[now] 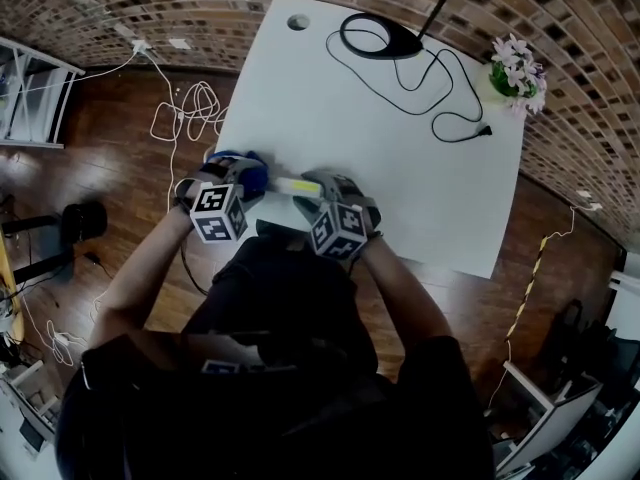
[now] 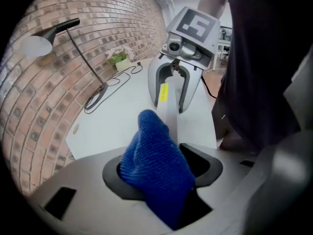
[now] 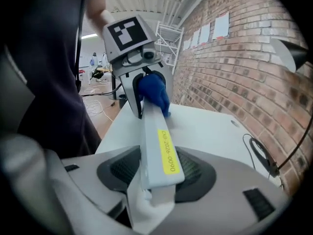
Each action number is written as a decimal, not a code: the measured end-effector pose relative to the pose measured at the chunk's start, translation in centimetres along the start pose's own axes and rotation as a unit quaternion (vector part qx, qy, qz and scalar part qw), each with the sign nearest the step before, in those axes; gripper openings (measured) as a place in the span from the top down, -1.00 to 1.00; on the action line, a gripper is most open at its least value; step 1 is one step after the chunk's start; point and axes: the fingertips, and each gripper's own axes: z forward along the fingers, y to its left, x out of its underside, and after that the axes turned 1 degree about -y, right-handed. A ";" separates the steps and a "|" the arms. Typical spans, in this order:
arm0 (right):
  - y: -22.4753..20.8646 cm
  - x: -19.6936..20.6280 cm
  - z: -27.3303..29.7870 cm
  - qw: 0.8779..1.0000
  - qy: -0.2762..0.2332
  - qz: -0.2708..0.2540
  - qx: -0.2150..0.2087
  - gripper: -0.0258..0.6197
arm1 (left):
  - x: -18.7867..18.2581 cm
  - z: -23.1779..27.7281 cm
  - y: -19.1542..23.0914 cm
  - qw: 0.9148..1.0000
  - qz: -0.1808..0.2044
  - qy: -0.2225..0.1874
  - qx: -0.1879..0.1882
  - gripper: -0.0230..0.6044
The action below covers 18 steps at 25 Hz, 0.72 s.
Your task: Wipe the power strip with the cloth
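Close by the near edge of the tabletop (image 1: 420,188), gripping one end of the power strip (image 3: 155,131) in the right claw (image 3: 156,173). Straight ahead, at the strip's other end, clamping the blue cloth (image 2: 151,151) in the left claw (image 2: 161,170). Beyond both claws, plenty of bare surface before the lamp base (image 1: 385,38).

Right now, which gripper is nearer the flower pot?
Right. The right gripper, on the power strip, lies toward the flower pot; the left gripper, holding the cloth, sits farther away.
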 end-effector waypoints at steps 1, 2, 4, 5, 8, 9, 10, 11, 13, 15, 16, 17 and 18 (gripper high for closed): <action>0.1 0.0 0.1 1.000 0.000 -0.002 0.000 0.31 | -0.1 -0.1 0.1 1.000 -0.008 -0.002 -0.004 0.21; 0.1 0.0 0.0 1.000 -0.001 -0.005 0.001 0.31 | -0.2 -0.4 0.2 1.000 -0.018 -0.006 -0.010 0.21; 0.2 0.0 0.0 1.000 -0.004 -0.010 0.004 0.31 | -0.8 -1.4 0.6 0.998 -0.045 -0.023 -0.029 0.19; 0.3 0.1 0.0 1.000 -0.006 -0.013 0.004 0.31 | -1.2 -2.1 0.8 0.996 -0.069 -0.037 -0.037 0.19; 0.2 0.4 -0.1 1.000 -0.009 -0.017 0.007 0.31 | -2.1 -4.1 1.5 0.983 -0.154 -0.086 -0.057 0.19; 0.2 0.4 -0.1 1.000 -0.011 -0.016 0.009 0.31 | -2.0 -4.5 1.6 0.978 -0.173 -0.095 -0.062 0.19; 0.1 0.4 -0.2 1.000 -0.014 -0.013 0.011 0.31 | -1.8 -4.9 1.6 0.976 -0.184 -0.099 -0.067 0.19; 0.2 0.3 -0.2 1.000 -0.015 -0.010 0.013 0.31 | -1.5 -5.1 1.7 0.974 -0.190 -0.101 -0.072 0.19; 0.3 0.3 0.0 1.000 -0.015 -0.004 0.014 0.31 | -0.9 -5.8 1.8 0.970 -0.206 -0.105 -0.082 0.19; 0.5 0.3 0.1 1.000 -0.012 -0.001 0.010 0.31 | -0.3 -6.6 2.2 0.961 -0.235 -0.117 -0.091 0.18; 0.6 0.3 0.2 1.000 -0.012 0.000 0.008 0.33 | -0.1 -7.0 2.4 0.955 -0.254 -0.125 -0.093 0.17; 0.7 0.3 0.2 1.000 -0.012 0.001 0.007 0.34 | 0.3 -7.3 2.6 0.947 -0.277 -0.131 -0.096 0.17; 0.7 0.3 0.2 1.000 -0.012 0.000 0.008 0.34 | 0.8 -7.6 2.9 0.938 -0.303 -0.136 -0.101 0.17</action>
